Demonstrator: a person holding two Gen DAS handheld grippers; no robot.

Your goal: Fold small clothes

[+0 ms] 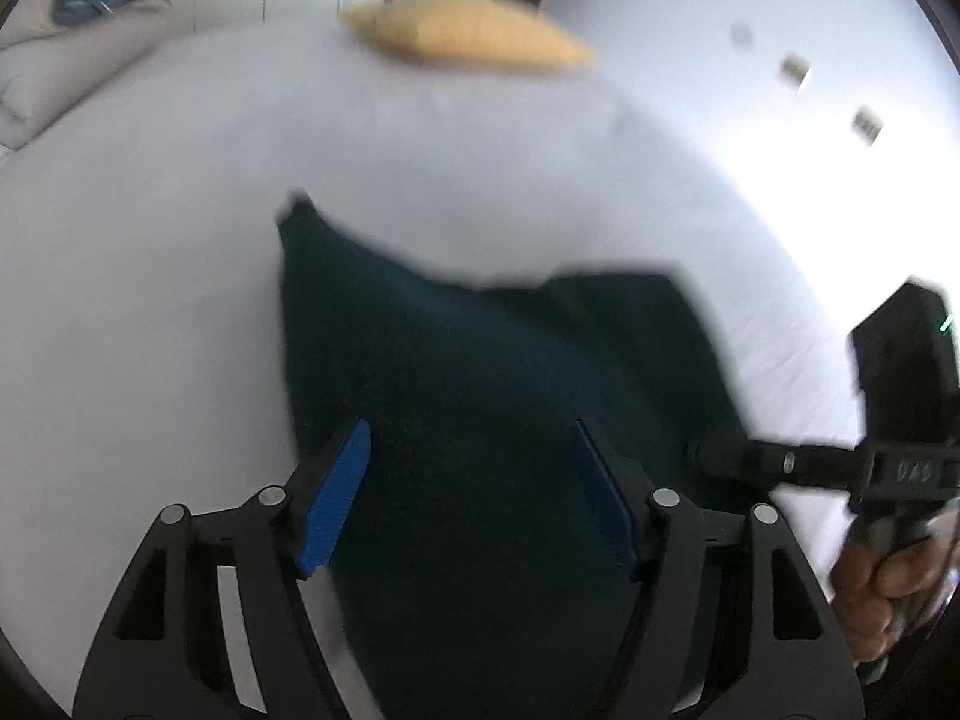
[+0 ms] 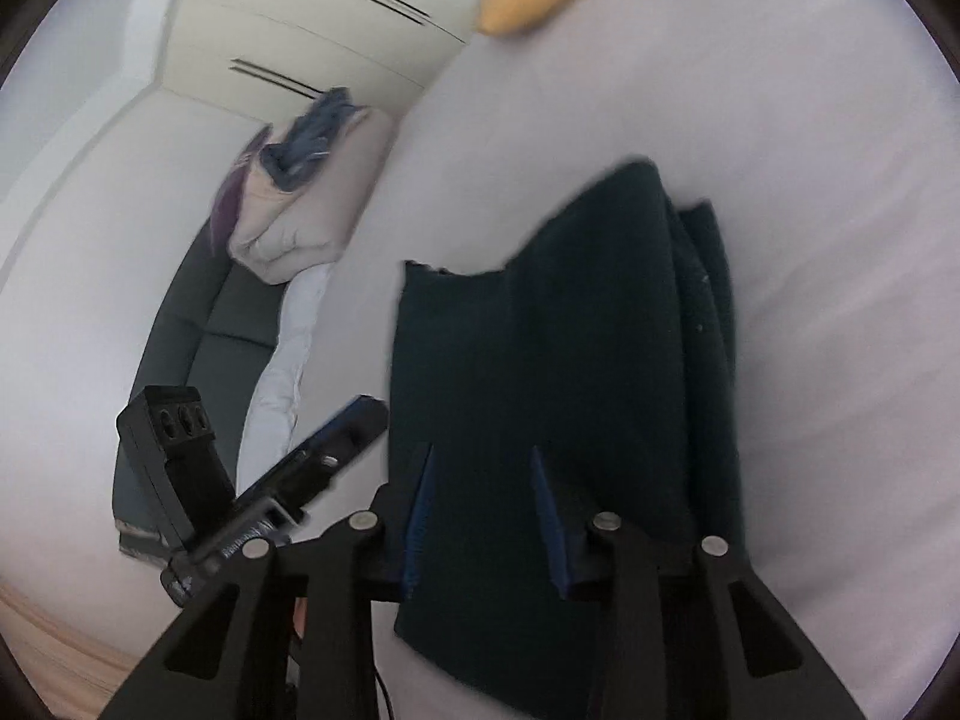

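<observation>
We find the dark teal knit garment (image 1: 480,396) lying part-folded on the white bed sheet (image 1: 180,240); soft, light, limp. Left gripper (image 1: 474,492) stands apart above it; right gripper (image 2: 486,516) half-parted, grip unclear. We advise taking corners

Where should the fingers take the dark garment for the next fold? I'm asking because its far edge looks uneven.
Probably the near edge of the dark garment, from the near side, where both grippers already are. It lies fairly flat on the white bed; the far edge is stepped and bunched into folds on the right, so a near corner likely gives a cleaner pinch.
</observation>
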